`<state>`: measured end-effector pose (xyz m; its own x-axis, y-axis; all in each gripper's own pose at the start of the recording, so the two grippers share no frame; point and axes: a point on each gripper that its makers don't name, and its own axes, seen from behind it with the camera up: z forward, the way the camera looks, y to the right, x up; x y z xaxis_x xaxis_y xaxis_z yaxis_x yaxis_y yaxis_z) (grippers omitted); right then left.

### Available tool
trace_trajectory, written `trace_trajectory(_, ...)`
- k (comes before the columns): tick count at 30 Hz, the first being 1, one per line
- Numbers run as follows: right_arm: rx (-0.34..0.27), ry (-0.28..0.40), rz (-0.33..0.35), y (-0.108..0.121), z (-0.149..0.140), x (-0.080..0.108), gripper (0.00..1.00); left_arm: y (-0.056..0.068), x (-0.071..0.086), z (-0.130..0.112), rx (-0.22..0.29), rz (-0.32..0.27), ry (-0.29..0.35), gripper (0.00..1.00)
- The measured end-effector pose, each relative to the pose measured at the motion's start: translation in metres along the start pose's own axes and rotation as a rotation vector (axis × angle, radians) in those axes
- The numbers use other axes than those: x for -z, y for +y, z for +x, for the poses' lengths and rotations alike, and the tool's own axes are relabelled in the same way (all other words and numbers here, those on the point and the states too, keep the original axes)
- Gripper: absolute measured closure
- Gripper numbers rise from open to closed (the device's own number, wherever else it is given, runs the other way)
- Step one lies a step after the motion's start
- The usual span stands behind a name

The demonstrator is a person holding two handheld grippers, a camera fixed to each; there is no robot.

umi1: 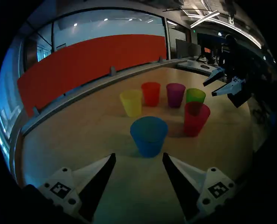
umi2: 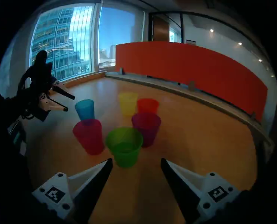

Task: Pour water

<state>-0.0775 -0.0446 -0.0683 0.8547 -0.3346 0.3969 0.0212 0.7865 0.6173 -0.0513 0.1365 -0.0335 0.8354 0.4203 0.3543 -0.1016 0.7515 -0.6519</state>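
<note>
Several plastic cups stand upright in a cluster on the wooden table (umi1: 82, 130). In the left gripper view the blue cup (umi1: 148, 135) is nearest, just beyond my open left gripper (umi1: 139, 161); behind it stand the pink-red cup (umi1: 195, 118), yellow cup (umi1: 131, 102), orange cup (umi1: 151, 93), purple cup (umi1: 175, 94) and green cup (umi1: 195, 95). My right gripper (umi1: 217, 85) hovers open at the far right. In the right gripper view the green cup (umi2: 124, 146) sits just ahead of my open right gripper (umi2: 136, 164), with the pink-red cup (umi2: 89, 136), purple cup (umi2: 146, 128) and blue cup (umi2: 85, 109) around it.
An orange partition panel (umi1: 89, 67) runs along the table's far edge. Large windows (umi2: 63, 44) lie beyond the table. The left gripper (umi2: 59, 99), with the hand holding it, shows dark at the left of the right gripper view. Bare tabletop (umi2: 205, 138) stretches to the right of the cups.
</note>
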Motion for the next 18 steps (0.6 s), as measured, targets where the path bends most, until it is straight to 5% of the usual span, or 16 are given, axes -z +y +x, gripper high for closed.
trace_trajectory(18,-0.104,0.123,-0.145,0.011,0.029,0.019,0.0,-0.038,0.035,0.013,0.109,0.184,0.135,0.07)
